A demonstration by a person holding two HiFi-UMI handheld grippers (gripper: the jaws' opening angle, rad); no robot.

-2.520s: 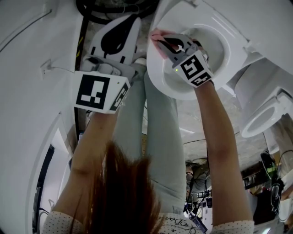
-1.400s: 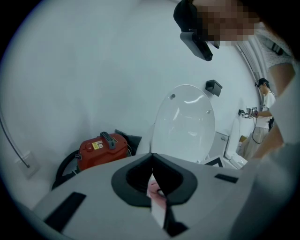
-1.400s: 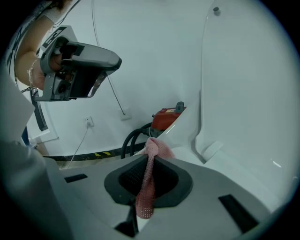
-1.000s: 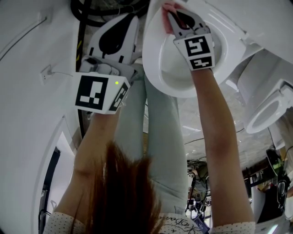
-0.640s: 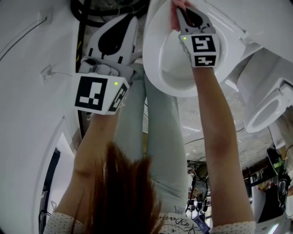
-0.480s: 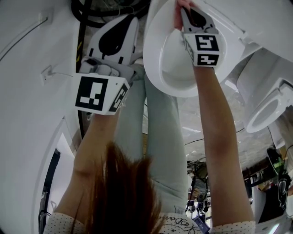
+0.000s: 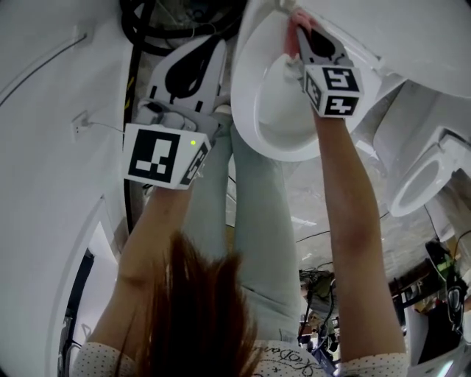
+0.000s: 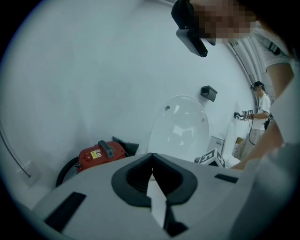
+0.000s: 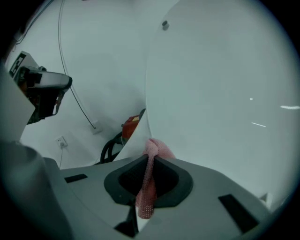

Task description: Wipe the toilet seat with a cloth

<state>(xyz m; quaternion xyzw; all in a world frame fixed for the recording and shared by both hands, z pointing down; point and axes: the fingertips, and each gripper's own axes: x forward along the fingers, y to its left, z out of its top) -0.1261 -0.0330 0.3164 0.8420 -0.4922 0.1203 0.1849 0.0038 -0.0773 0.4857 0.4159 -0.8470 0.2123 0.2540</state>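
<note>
Toilet seat: one white ring, just ahead of the person's legs and under the right arm in the head view. A second toilet stands apart at the right edge. There is one cloth, pink and knitted, two grippers, and one red machine with a black hose on the floor by the wall.

The right gripper has its jaws closed tight on the cloth. A strip of cloth runs down between the pads and a bunched end sticks out past the tips. That bunched end touches the edge of the toilet's raised lid, near the back of the seat ring. In the head view this gripper reaches over the bowl to the far rim, with the pink of the cloth showing at its tip.

The left gripper has its jaws pressed together with nothing between them. In the head view it hangs off to the left of the toilet, touching nothing.
</note>
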